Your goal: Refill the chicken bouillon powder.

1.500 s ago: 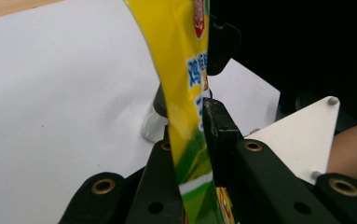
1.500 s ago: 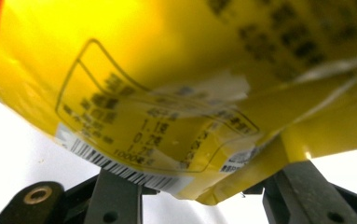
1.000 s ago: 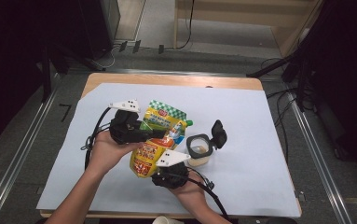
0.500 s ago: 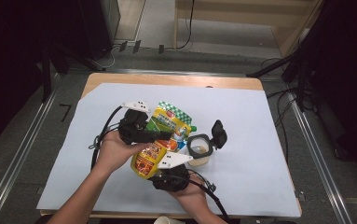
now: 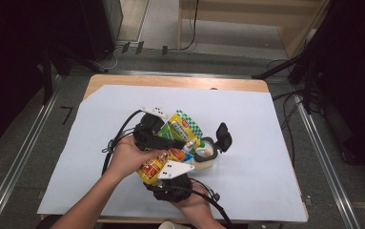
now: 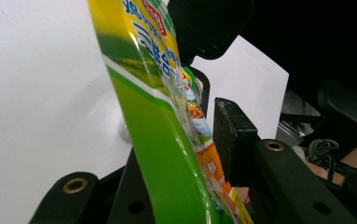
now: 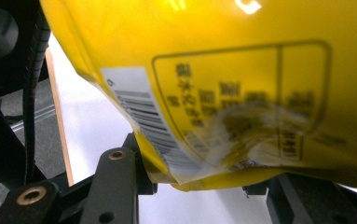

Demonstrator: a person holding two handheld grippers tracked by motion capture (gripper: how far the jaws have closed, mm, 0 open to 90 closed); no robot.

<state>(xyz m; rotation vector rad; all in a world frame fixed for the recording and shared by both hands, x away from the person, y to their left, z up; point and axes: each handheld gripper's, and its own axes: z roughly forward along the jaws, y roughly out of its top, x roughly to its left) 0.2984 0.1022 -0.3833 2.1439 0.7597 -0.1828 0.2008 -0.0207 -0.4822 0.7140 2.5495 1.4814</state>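
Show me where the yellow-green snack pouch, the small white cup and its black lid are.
snack pouch (image 5: 180,130): high view, on its green printed upper half.
white cup (image 5: 206,153): high view, on its near rim.
black lid (image 5: 224,136): high view, on the middle of the raised lid.

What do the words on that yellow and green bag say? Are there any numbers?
"三" then two more white Chinese characters I cannot make out for sure: on the green top of the pouch, left gripper view.
Barcode on a white sticker, pouch back, right gripper view: digits too blurred to read.
Boxed Chinese print on the yellow back: too blurred to read.
High view: pouch print too small to read.
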